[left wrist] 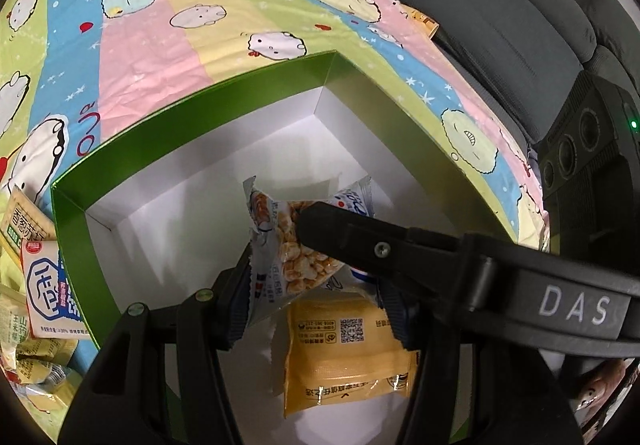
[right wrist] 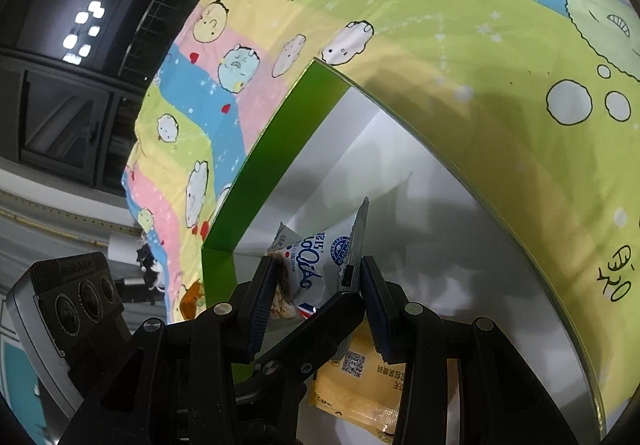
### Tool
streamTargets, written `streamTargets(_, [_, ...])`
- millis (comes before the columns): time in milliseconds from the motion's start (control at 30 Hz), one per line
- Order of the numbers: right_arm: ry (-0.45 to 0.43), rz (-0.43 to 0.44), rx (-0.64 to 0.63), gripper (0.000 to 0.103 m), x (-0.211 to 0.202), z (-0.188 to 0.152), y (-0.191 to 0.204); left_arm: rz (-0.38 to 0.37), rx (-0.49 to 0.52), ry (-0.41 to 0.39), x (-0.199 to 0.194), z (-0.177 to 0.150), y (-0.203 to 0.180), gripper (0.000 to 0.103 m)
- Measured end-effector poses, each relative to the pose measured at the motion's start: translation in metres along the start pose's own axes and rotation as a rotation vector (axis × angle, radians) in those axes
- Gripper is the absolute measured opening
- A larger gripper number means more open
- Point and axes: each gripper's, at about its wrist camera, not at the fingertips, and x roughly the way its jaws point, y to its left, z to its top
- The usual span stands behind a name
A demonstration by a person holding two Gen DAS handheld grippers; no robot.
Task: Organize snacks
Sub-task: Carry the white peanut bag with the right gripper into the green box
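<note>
A green box (left wrist: pixel 192 113) with a white inside lies open on the cartoon-print cloth (left wrist: pixel 160 25). A yellow snack packet (left wrist: pixel 344 349) lies on its floor. A white and blue snack packet (left wrist: pixel 280 253) hangs above it, held by both grippers. My left gripper (left wrist: pixel 316 313) pinches its near edge. My right gripper (right wrist: pixel 320 285) is shut on the same packet (right wrist: pixel 312 269), and one of its fingers (left wrist: pixel 360 233) crosses the left wrist view. The yellow packet (right wrist: pixel 360 389) also shows under the right gripper, inside the box (right wrist: pixel 280 149).
Several loose snack packets (left wrist: pixel 44 273) lie on the cloth left of the box. A grey sofa (left wrist: pixel 500 17) runs along the right side. The other gripper's camera unit (right wrist: pixel 72 309) shows at lower left of the right wrist view. Dark windows (right wrist: pixel 72 65) are behind.
</note>
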Motion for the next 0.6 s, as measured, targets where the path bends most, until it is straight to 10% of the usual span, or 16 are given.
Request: streamTargets(600, [-0.047,-0.123,-0.002,0.044,-0.0030,0.0003,0.0001,0.045,-0.033,0.033,0.0045,-0.0024,0.0031,0.062])
